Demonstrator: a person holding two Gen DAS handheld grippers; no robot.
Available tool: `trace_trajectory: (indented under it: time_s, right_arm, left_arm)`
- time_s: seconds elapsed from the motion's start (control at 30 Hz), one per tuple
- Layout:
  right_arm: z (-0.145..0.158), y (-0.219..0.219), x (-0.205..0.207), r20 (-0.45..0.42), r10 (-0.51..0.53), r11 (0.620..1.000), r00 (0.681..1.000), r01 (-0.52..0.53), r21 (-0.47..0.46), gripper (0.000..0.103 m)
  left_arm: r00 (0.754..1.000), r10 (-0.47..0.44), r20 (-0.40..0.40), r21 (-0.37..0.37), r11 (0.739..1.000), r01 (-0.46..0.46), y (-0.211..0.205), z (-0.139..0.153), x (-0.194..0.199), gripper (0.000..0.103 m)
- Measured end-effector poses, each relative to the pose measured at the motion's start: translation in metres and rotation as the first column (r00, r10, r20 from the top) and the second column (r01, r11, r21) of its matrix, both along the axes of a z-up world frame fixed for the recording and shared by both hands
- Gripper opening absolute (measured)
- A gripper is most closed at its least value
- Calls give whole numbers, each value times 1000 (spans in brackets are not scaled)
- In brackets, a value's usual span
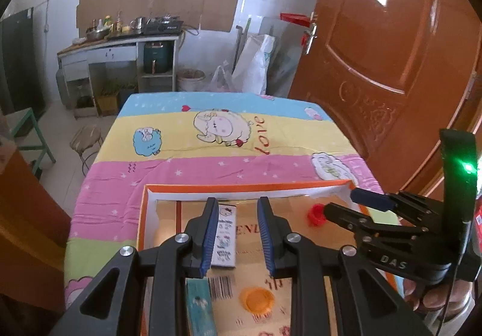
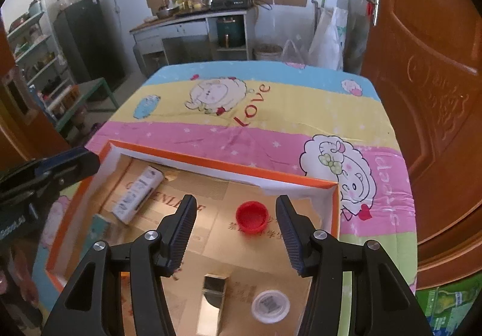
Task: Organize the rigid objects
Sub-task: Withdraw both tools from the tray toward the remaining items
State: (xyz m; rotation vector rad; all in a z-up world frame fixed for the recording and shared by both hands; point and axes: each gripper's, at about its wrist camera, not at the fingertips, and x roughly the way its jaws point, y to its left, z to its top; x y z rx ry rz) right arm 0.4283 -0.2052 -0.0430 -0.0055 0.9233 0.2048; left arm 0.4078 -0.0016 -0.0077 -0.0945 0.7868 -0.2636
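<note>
A round red bottle cap [image 2: 251,217] lay open side up inside the orange-rimmed cardboard box [image 2: 211,162], with the right claw [image 2: 236,233] hovering above it, tilted downward, jaws wide and empty.

We see our left gripper [image 1: 238,233] and right gripper [image 2: 236,238]: black frames, silver screws, ribbed blue pads [image 1: 208,238]; white "DAS" lettering, a green light at right.

- Left gripper [image 1: 238,233] hovering over orange-rimmed box [image 1: 241,187], jaws narrowly parted, holding nothing.
- White patterned box [image 1: 224,241], orange cap [image 1: 257,300], red cap [image 1: 316,214] lying inside.
</note>
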Motion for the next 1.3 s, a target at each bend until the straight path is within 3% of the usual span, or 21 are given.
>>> trace_trajectory:
  time_s: [0.37, 0.67, 0.97, 1.3]
  right_arm:
    - [48, 18, -74, 47, -4, 1000, 999, 5, -22, 56]
    - [65, 25, -132, 107, -31, 999, 994, 33, -18, 56]
    - [59, 20, -203, 196, -100, 995, 975, 100, 10, 56]
    - [32, 35, -307, 285, -170, 985, 943, 167, 35, 56]
  left_arm:
    - [998, -11, 68, -27, 1000, 12, 11, 43, -72, 27]
    - [992, 19, 122, -37, 999, -14, 24, 44, -127, 27]
    - [982, 58, 180, -38, 998, -52, 31, 33, -195, 27]
    - [969, 78, 235, -36, 997, -71, 27, 3, -277, 27]
